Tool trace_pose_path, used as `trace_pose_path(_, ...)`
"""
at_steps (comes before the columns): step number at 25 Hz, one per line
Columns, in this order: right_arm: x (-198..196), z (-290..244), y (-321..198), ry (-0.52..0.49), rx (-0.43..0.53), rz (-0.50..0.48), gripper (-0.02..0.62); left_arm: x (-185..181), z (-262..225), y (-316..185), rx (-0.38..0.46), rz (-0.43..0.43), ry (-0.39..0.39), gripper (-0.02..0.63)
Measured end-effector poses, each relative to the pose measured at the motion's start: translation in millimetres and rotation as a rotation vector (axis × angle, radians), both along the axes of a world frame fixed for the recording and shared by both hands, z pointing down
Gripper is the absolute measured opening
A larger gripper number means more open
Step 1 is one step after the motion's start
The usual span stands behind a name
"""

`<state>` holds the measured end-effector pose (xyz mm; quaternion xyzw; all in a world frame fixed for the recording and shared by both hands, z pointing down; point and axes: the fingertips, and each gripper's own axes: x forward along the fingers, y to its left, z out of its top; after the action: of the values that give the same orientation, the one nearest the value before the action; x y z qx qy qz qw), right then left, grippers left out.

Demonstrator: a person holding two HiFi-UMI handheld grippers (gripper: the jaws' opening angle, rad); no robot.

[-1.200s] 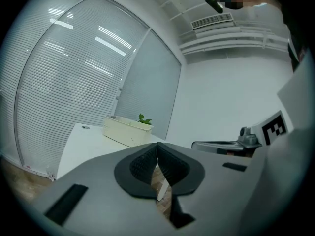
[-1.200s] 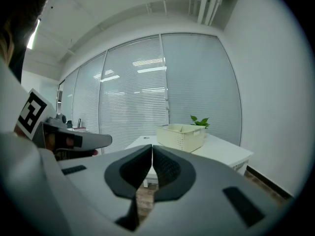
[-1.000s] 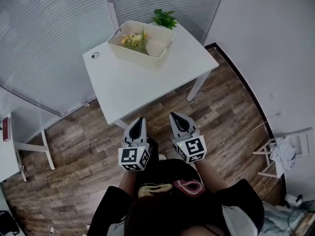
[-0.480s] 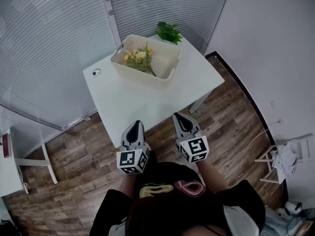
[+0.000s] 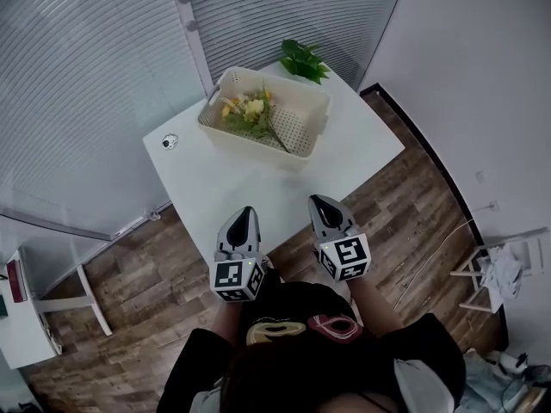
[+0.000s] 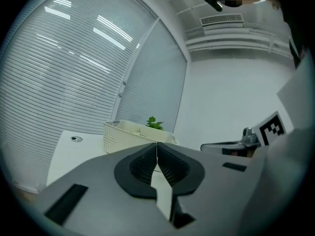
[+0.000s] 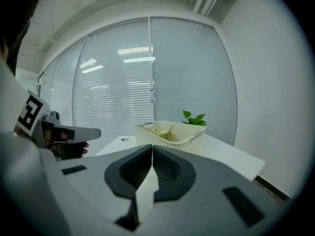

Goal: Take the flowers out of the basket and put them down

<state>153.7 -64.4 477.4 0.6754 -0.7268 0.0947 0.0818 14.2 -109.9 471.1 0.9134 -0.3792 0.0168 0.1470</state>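
**Flowers lie in the basket, both grippers shut and well short of it**

The flowers lie inside the cream basket, not yet lifted. Their yellow and pale blooms are bunched toward the basket's far-left end by the window blinds. The green stems trail diagonally toward its near-right side, so the bunch's long axis runs slantwise across the basket floor. The basket stands on the far half of the white desk. A leafy potted plant sits just behind it at the corner, and a small round fitting is set in the desk top off to its left.

Both grippers hover side by side over the desk's near edge, pointing toward the basket and well apart from it. The left gripper has its jaws pressed together with nothing between them, and so does the right gripper. Each gripper view shows its pads meeting in a closed line, with the basket beyond.

The basket lies ahead and between the two. The stem ends look slightly nearer the right gripper, so it seems better placed to reach in. Its jaws would have to open first, then close across the stems rather than along them.
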Motion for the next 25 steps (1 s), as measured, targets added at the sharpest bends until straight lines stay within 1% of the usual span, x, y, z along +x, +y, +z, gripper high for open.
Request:
trace_pose_path(3,5.0,1.7,-17.5,-0.014,-0.027,0.032,0.012,-6.8,6.0,-15.0,-0.016,-0.002,-0.012,0.018)
trace_pose_path(7,6.5,-5.6,-38.2,-0.017,-0.029,0.045,0.014,-16.2,5.1,-35.8,-0.029,-0.014,-0.009,0.018)
trace_pose_path(14,16.2,-32.3,-82.9,-0.028,-0.019,-0.005,0.056,-24.7,3.7,-62.8,-0.043,-0.068,-0.001,0.018)
trace_pose_path(19,23.3,-34.9,-113.9,-0.042,-0.088,-0.094,0.157,-19.8,1.3,-73.4,-0.052,-0.120,-0.003,0.018)
trace_pose_path(23,26.4,-32.4,-143.9,-0.050,-0.161,-0.179,0.208,-17.1,-3.7,-86.8,-0.049,-0.165,0.001,0.018)
trace_pose_path(25,29.5,-35.5,-160.1,-0.070,-0.176,-0.199,0.233,-19.6,-5.5,-94.0,-0.055,-0.199,0.006,0.018)
